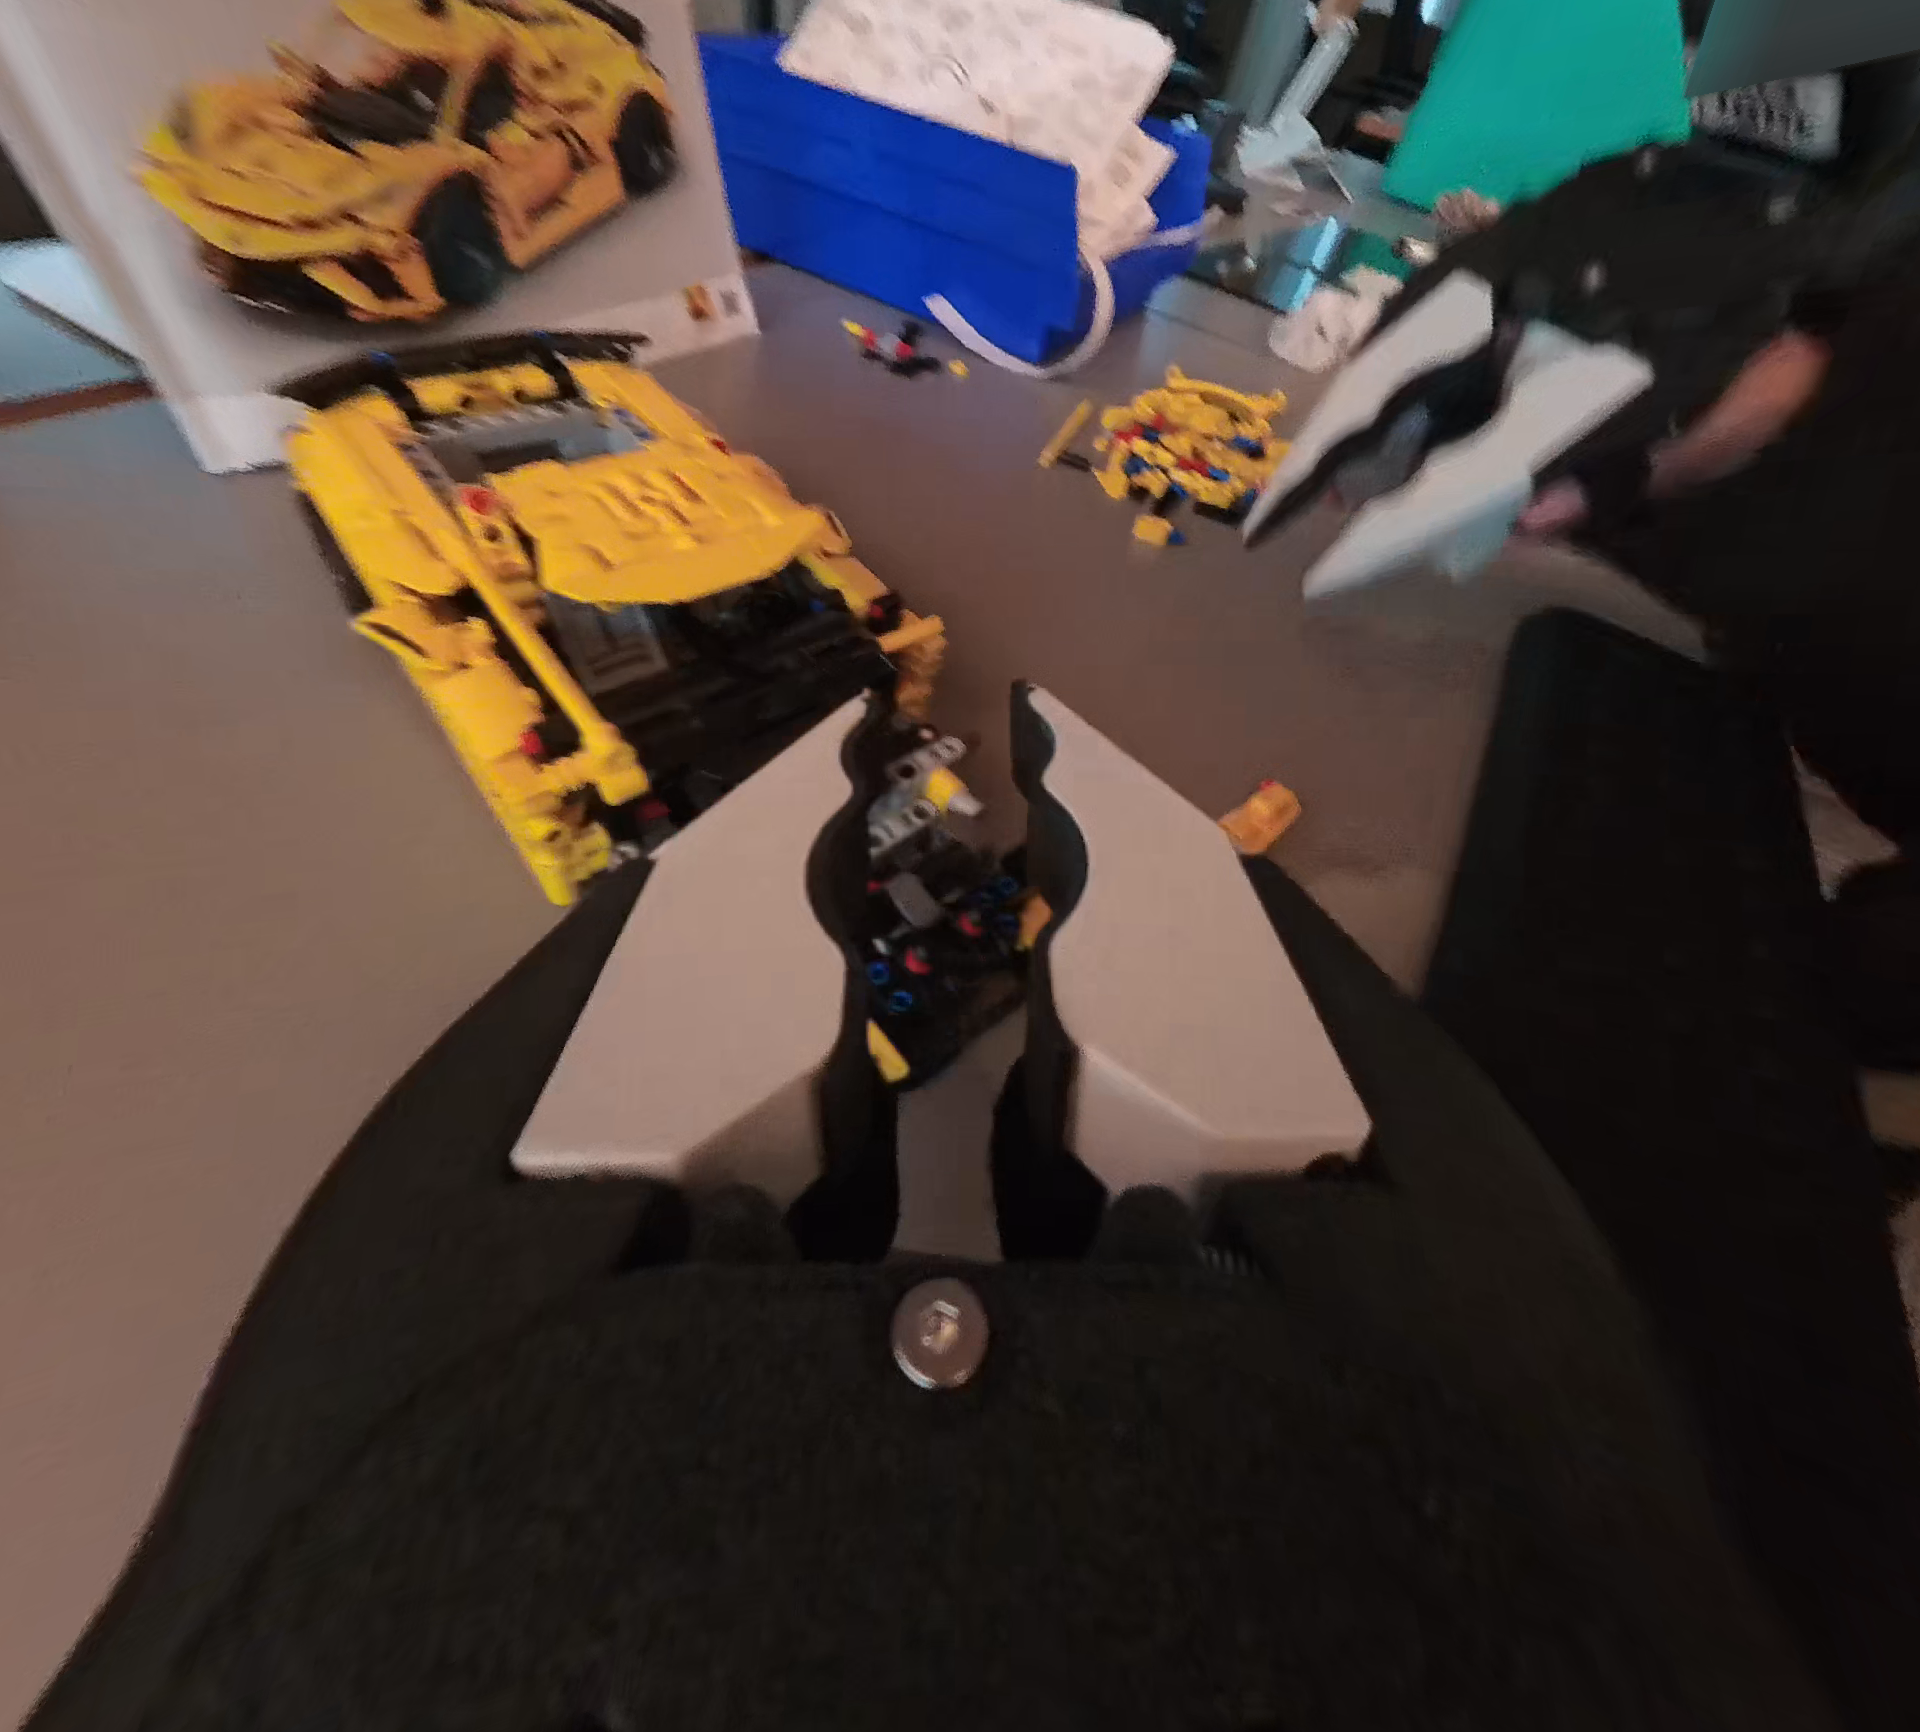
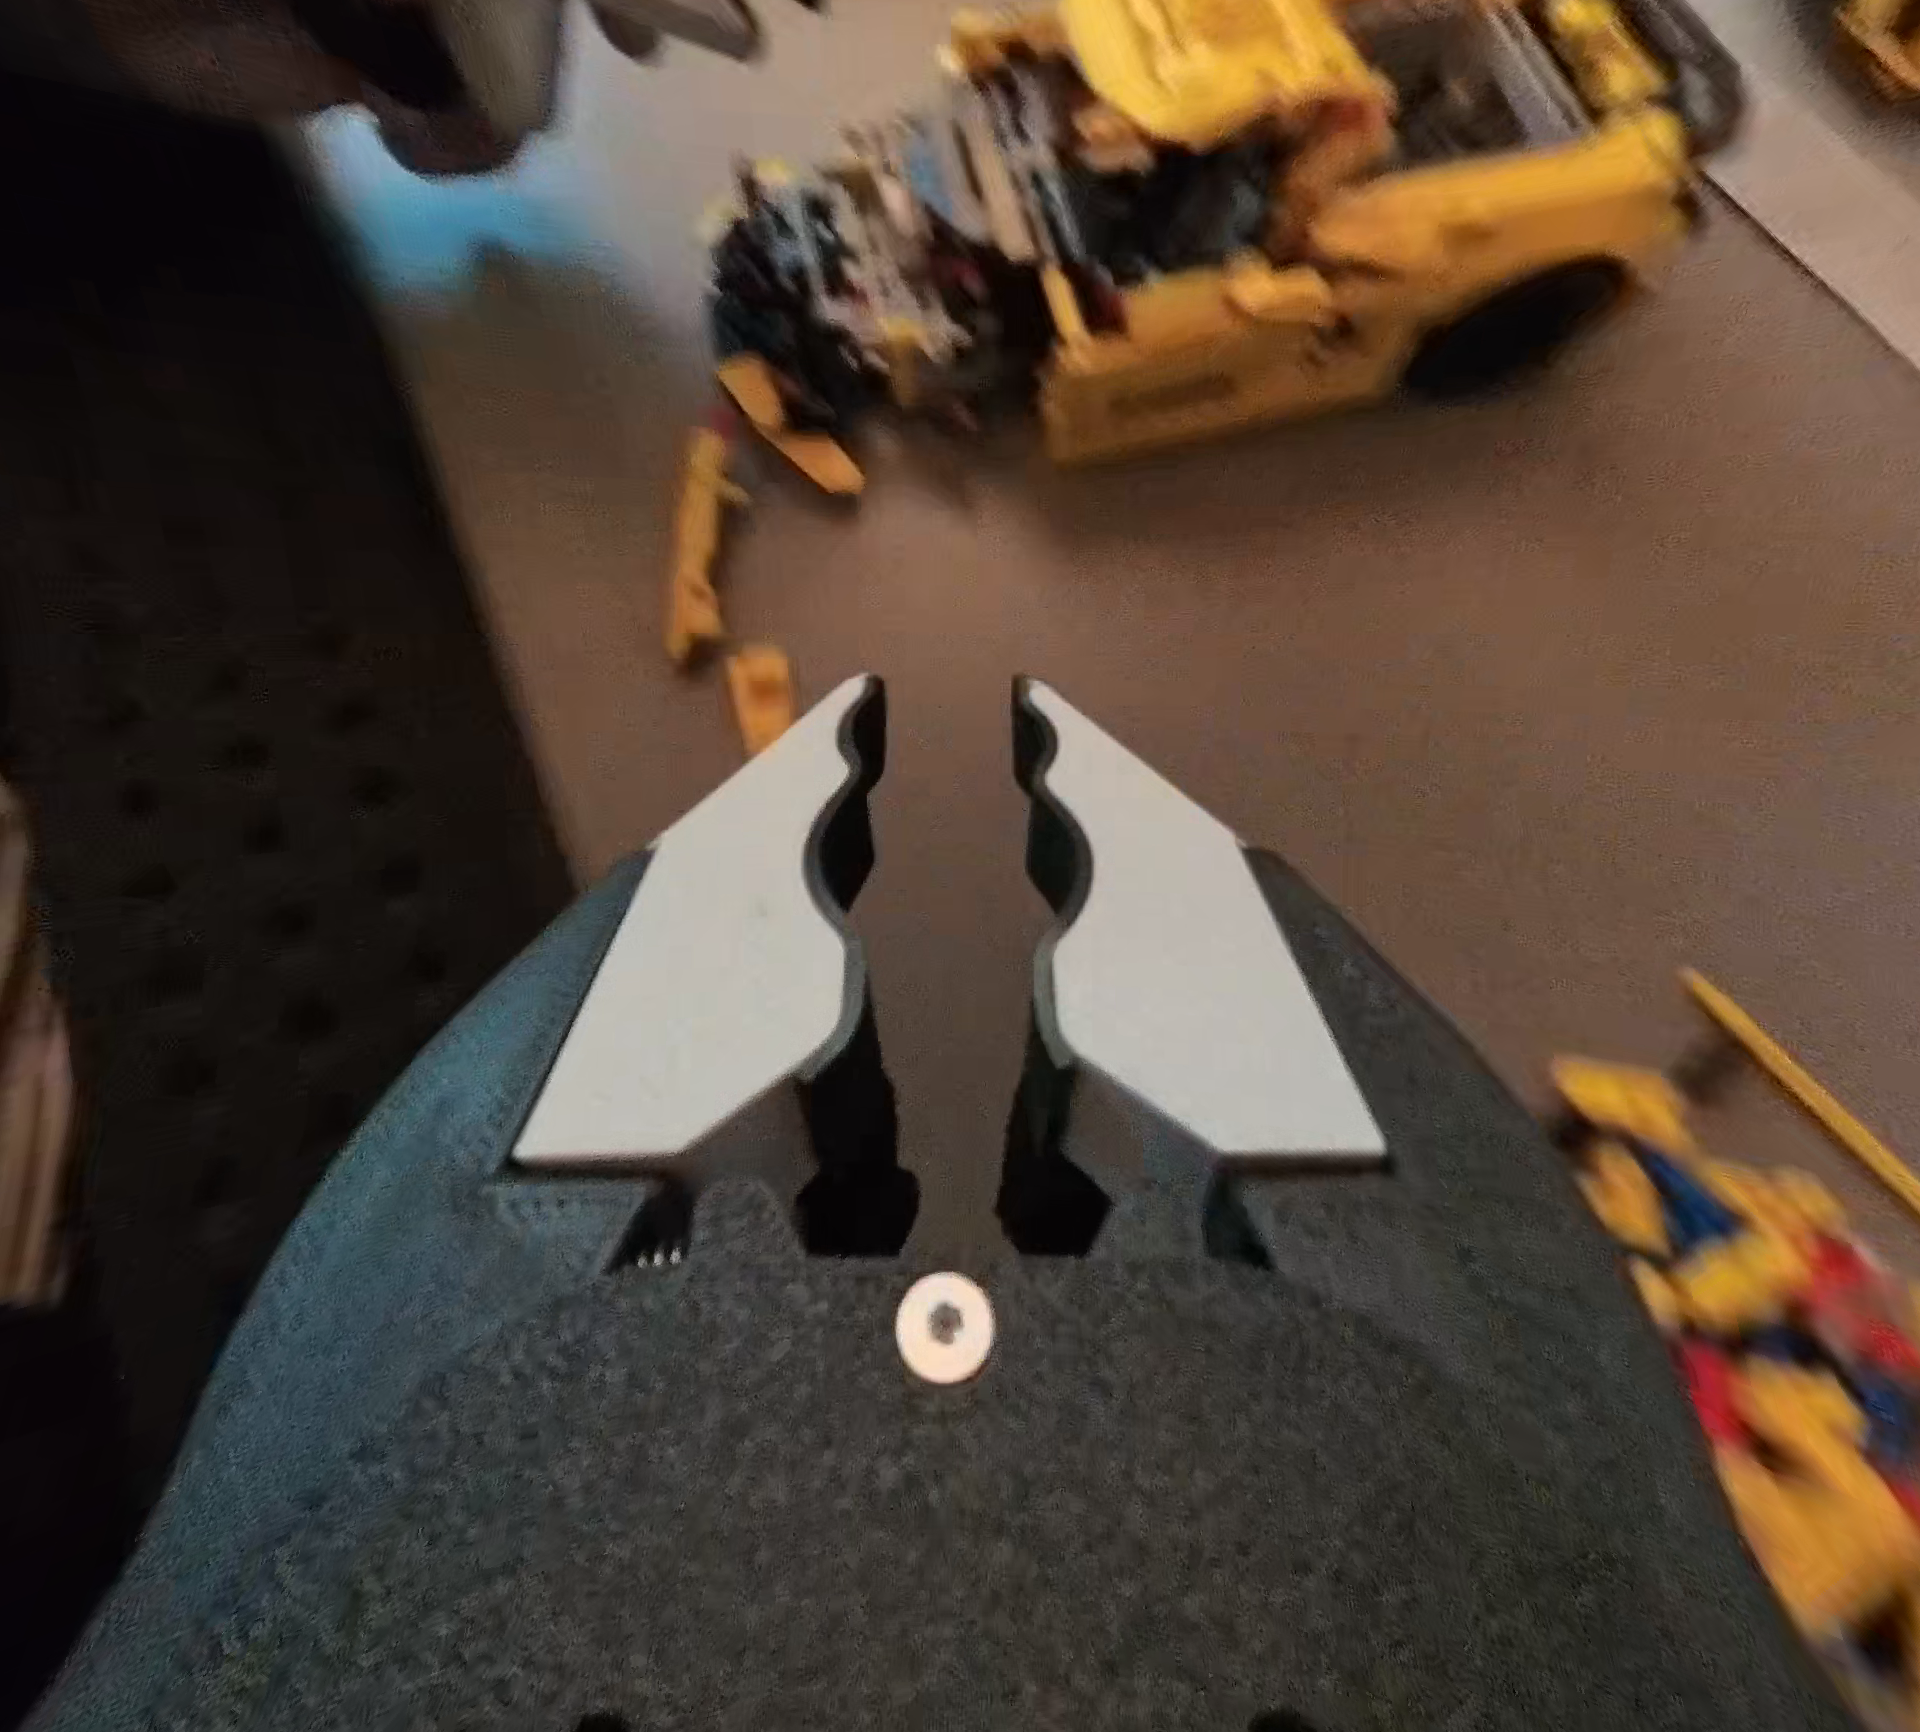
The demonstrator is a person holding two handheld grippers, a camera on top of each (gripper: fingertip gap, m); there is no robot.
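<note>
We see risk first: the left gripper (image 1: 940,695) hangs just above the stripped black front of the yellow brick car (image 1: 582,560), w/ jaws a little apart and holding nothing, so a small dip could knock loose pieces off, we think. The right gripper (image 2: 948,685) is also parted and empty over bare grey table (image 2: 1351,747); a short yellow piece (image 2: 758,690) lies just beside its left tip and could be pushed away. The car is ahead-right of it, well apart. A pile of loose bricks (image 1: 1184,446) sits farther back, near the blue bin (image 1: 883,176) and the box (image 1: 364,72).
</note>
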